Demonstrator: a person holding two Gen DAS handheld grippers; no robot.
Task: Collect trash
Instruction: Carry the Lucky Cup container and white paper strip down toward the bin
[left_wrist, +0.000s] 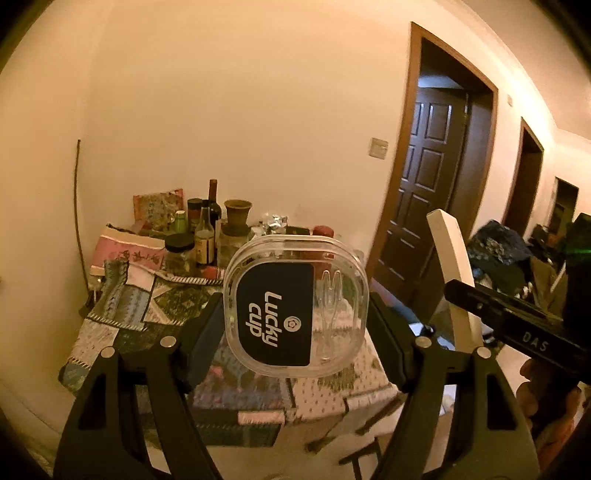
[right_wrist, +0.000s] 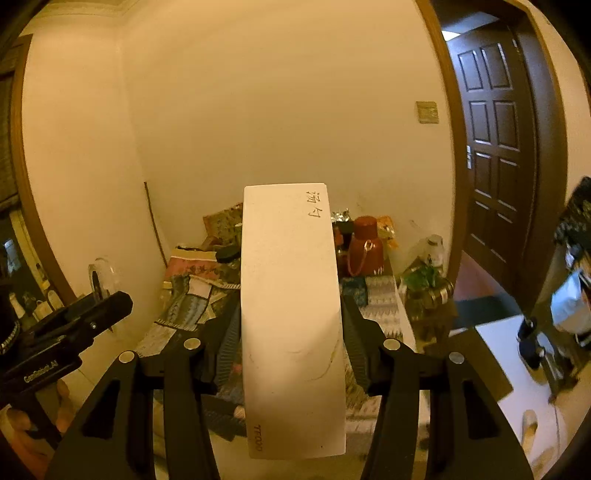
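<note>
Left gripper (left_wrist: 295, 325) jaws clamping clear lid (left_wrist: 295, 306), right gripper (right_wrist: 290, 332) jaws clamping white sleeve (right_wrist: 291, 317), red flask (right_wrist: 364, 245) only in right view

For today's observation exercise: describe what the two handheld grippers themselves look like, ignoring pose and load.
Both the left gripper and right gripper are matte black, with angular cut-out frames, round silver fasteners and ribbed finger pads. White lettering marks their bodies. No cables or sleeves show.
</note>
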